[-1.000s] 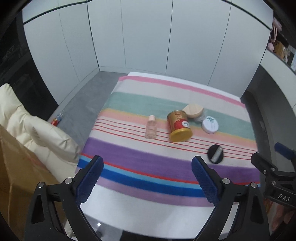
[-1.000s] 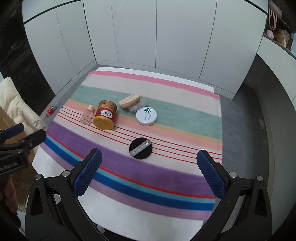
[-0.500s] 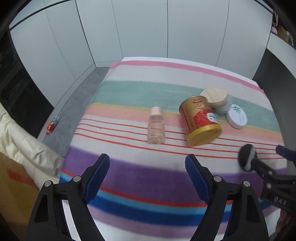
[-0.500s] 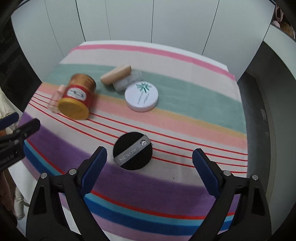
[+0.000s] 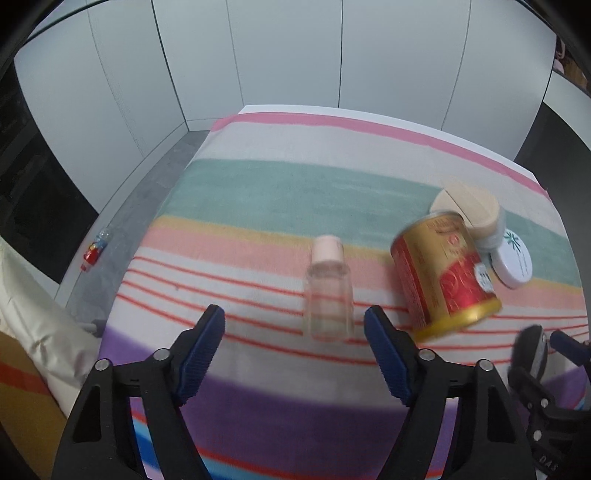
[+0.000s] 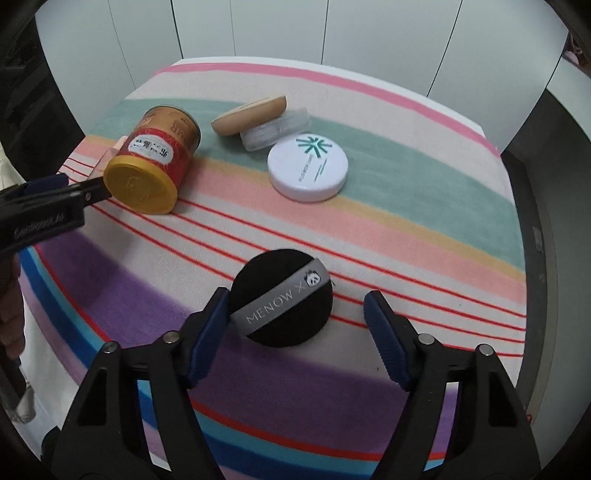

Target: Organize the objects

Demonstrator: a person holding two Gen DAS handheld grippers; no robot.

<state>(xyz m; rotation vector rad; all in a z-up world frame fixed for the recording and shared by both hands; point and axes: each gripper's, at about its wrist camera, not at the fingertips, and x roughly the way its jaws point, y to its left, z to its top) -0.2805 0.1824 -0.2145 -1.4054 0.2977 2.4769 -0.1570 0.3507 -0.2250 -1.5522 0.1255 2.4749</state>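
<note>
A small clear bottle with a pink cap [image 5: 328,291] lies on the striped cloth [image 5: 295,184], just ahead of my open left gripper [image 5: 295,332]. A red and gold can [image 5: 445,280] lies on its side to the right; it also shows in the right wrist view [image 6: 155,158]. A black powder puff with a grey MENOW band [image 6: 282,302] lies between the fingers of my open right gripper [image 6: 295,317]. A white round compact [image 6: 307,168], a clear case [image 6: 275,129] and a beige puff [image 6: 251,114] lie further back.
The cloth covers a table with edges near on all sides. White cabinet doors [image 6: 295,29] stand behind. A cream cushion [image 5: 33,332] and a small red bottle on the floor [image 5: 94,251] lie to the left. The left gripper reaches in beside the can [image 6: 48,206].
Both grippers have moved forward and down toward the table. The left one has closed in on the clear bottle, the right one on the black puff, which now lies between its fingers.
</note>
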